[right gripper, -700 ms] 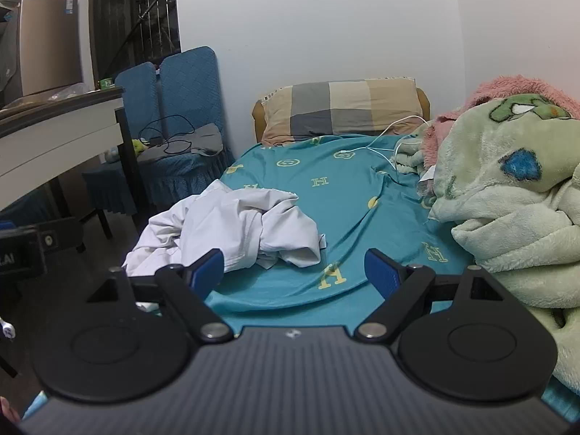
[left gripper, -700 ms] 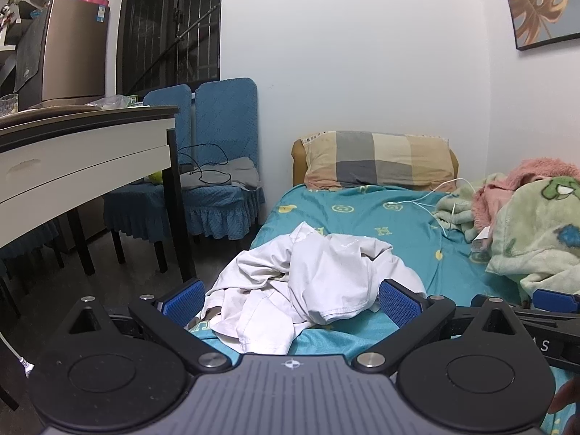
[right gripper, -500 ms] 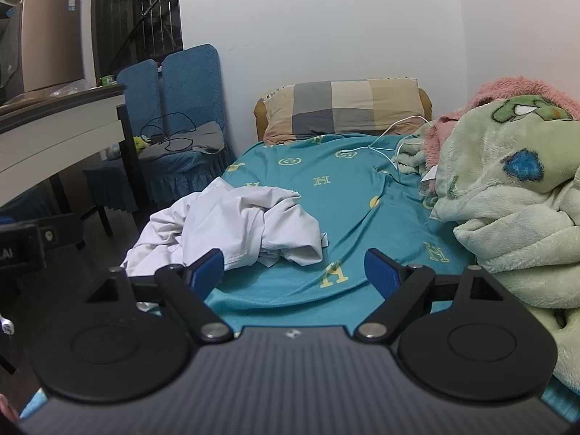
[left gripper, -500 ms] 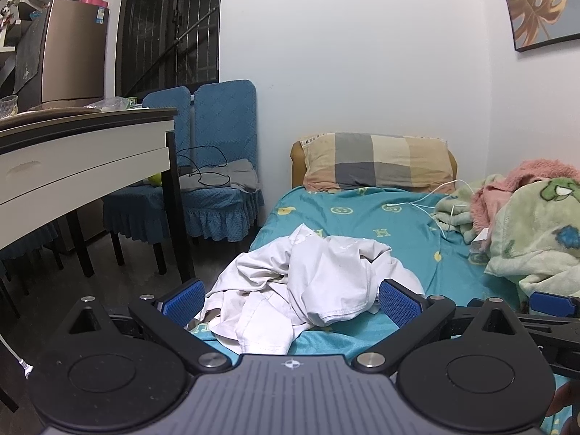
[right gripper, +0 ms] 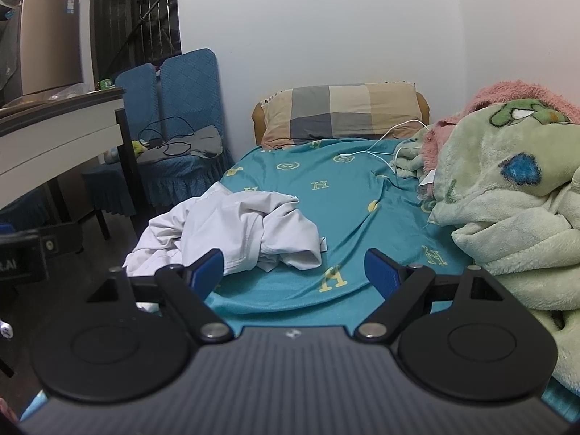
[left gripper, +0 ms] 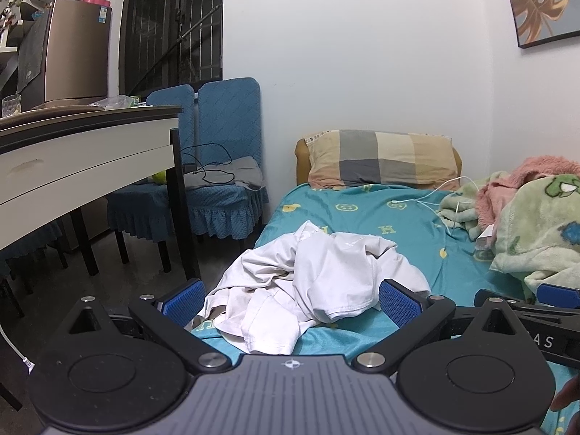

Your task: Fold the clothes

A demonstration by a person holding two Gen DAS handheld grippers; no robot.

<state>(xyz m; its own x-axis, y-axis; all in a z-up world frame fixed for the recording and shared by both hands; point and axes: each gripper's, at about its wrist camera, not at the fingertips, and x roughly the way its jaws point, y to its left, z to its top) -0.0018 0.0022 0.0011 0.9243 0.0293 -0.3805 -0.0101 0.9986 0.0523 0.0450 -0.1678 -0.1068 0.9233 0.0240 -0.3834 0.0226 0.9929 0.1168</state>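
Folding has not begun as far as we can see: the white garment [left gripper: 319,286] lies in a crumpled heap on the bed [left gripper: 409,224], at its left edge toward the foot, one part spilling over that edge. We have the left hand-held gripper [left gripper: 290,299] hovering short of the heap, jaws spread wide and empty. The right hand-held gripper [right gripper: 293,272] hangs over bare sheet just beside it, equally wide, holding nothing. Everything is left, we judge: spreading, smoothing, every fold.
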